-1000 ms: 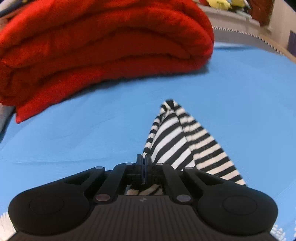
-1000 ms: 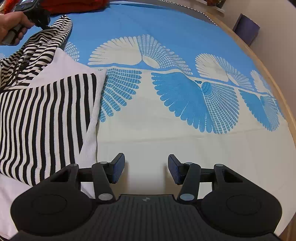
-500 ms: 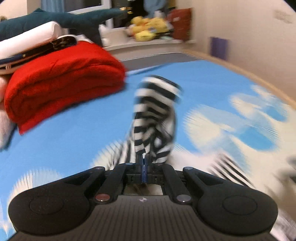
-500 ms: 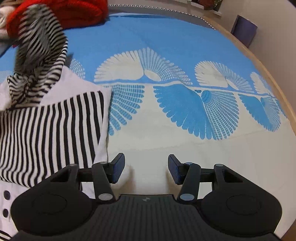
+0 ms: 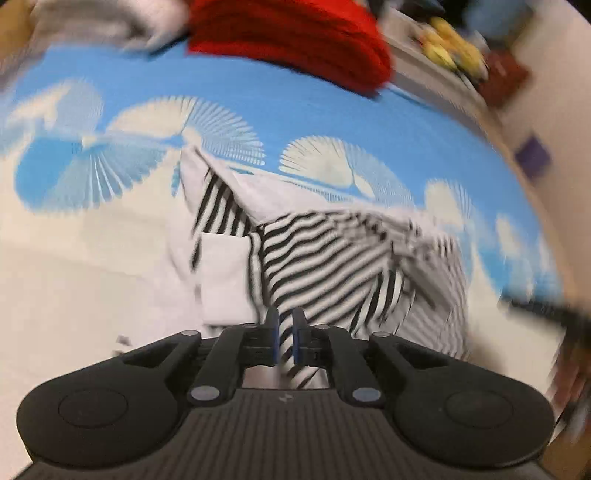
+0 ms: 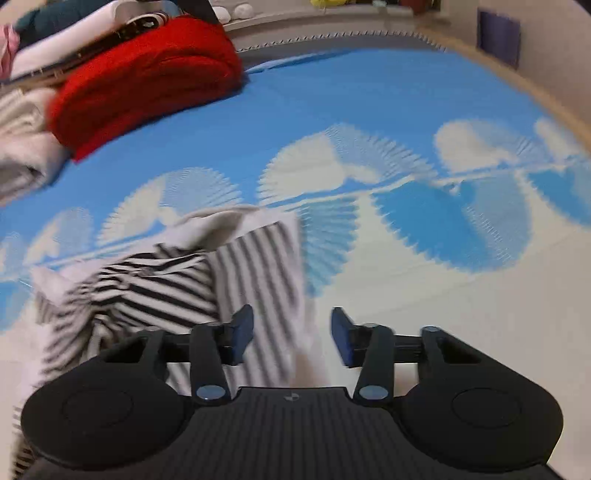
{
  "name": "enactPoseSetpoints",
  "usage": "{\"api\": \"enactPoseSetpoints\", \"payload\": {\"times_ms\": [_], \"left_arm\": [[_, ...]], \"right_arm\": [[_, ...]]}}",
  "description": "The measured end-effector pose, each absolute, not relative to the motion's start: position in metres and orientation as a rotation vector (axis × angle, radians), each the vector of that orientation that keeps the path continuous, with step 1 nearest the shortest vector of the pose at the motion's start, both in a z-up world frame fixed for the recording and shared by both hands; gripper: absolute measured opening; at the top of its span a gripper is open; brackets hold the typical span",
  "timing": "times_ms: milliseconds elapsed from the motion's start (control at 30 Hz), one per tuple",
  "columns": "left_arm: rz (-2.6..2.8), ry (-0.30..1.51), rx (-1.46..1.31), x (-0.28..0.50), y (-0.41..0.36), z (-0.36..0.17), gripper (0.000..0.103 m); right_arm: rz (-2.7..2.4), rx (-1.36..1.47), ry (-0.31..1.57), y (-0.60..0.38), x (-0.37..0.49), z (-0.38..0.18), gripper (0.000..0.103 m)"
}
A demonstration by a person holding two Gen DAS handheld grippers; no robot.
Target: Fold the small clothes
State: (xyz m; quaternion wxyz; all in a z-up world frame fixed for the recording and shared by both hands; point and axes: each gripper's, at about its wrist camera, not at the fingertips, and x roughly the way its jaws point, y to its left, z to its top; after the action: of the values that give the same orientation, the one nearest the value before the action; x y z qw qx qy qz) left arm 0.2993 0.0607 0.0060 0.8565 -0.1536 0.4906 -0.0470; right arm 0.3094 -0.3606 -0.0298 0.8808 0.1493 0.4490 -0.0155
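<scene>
Stripes everywhere: the small black-and-white striped garment (image 5: pixel 332 254) lies rumpled on the blue and white fan-patterned sheet (image 5: pixel 295 110), with a plain white part (image 5: pixel 223 280) showing on its left side in the left wrist view. The left gripper (image 5: pixel 284 334) sits low over the garment, its jaws only a narrow gap apart, with a strip of striped cloth running between them. Whether the pads actually press the cloth I cannot tell; the picture is smeared.

The right gripper (image 6: pixel 291 332) hangs over the garment's (image 6: pixel 173 291) right edge with its jaws wide apart, clamped on nothing. Striped cloth and white hem lie under the gap between them, and bare sheet (image 6: pixel 443 314) spreads away to the right of the garment.

Beyond the garment, at the far side of the sheet, sits a folded red blanket (image 6: pixel 147 81), thick and rounded at its fold. Pale folded cloth (image 6: pixel 26 147) is stacked just beside the blanket on its left, touching it, and more folded things (image 6: pixel 74 33) rest on top of the blanket. Past the blanket, something yellow (image 5: pixel 450 48) sits on a ledge, too blurred to make out.
</scene>
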Motion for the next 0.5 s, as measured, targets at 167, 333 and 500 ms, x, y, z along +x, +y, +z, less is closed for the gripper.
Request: {"api": "enactPoseSetpoints", "payload": {"times_ms": [167, 333, 500], "left_arm": [[-0.079, 1.16, -0.485, 0.324, 0.058, -0.029, 0.041], [-0.064, 1.246, -0.535, 0.333, 0.058, -0.059, 0.053], [-0.053, 1.255, -0.479, 0.343, 0.057, -0.072, 0.004]], "right_arm": [[0.018, 0.38, 0.999, -0.336, 0.325, -0.054, 0.035], [0.029, 0.377, 1.062, -0.313, 0.342, -0.08, 0.038], [0.035, 0.319, 1.059, -0.294, 0.352, -0.09, 0.034]]}}
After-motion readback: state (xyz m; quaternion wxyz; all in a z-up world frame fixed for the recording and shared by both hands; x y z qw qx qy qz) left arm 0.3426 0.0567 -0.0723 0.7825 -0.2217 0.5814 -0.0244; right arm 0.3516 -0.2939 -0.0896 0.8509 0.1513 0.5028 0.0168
